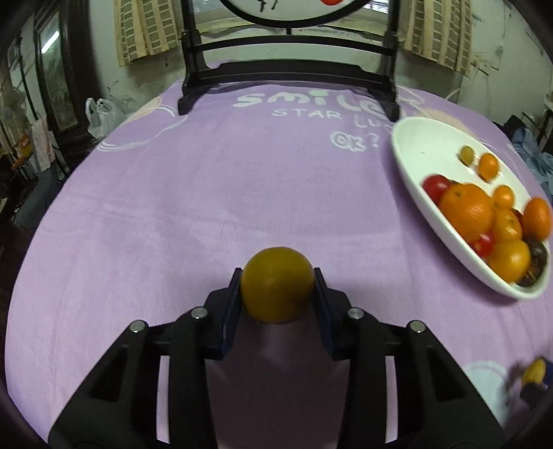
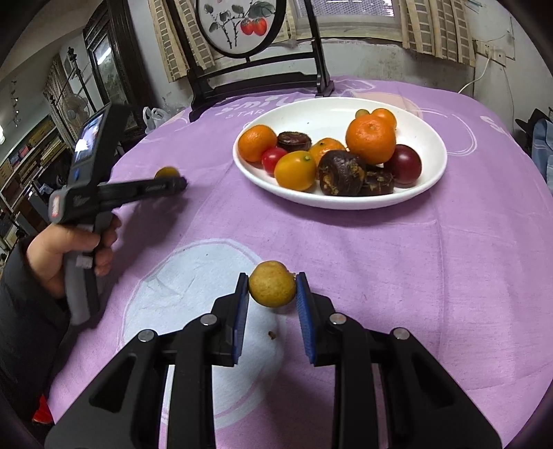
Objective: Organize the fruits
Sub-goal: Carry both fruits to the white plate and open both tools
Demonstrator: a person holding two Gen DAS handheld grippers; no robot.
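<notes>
My left gripper [image 1: 278, 283] is shut on a dull yellow-orange round fruit [image 1: 277, 284] and holds it above the purple tablecloth [image 1: 207, 193]. It also shows in the right wrist view [image 2: 169, 181], left of the plate. My right gripper [image 2: 272, 286] is shut on a small yellow kumquat [image 2: 272, 284] just above the cloth. A white oval plate [image 2: 432, 179] holds several oranges, kumquats, a red tomato [image 2: 273, 159] and dark brown fruits [image 2: 340, 172]. The plate [image 1: 414, 145] lies at the right in the left wrist view.
A dark wooden stand [image 1: 287, 76] with a round painted screen [image 2: 240, 27] stands at the table's far edge. A white plastic bag [image 1: 100, 115] sits beyond the left edge. A small brown crumb [image 2: 272, 334] lies on the cloth between my right fingers.
</notes>
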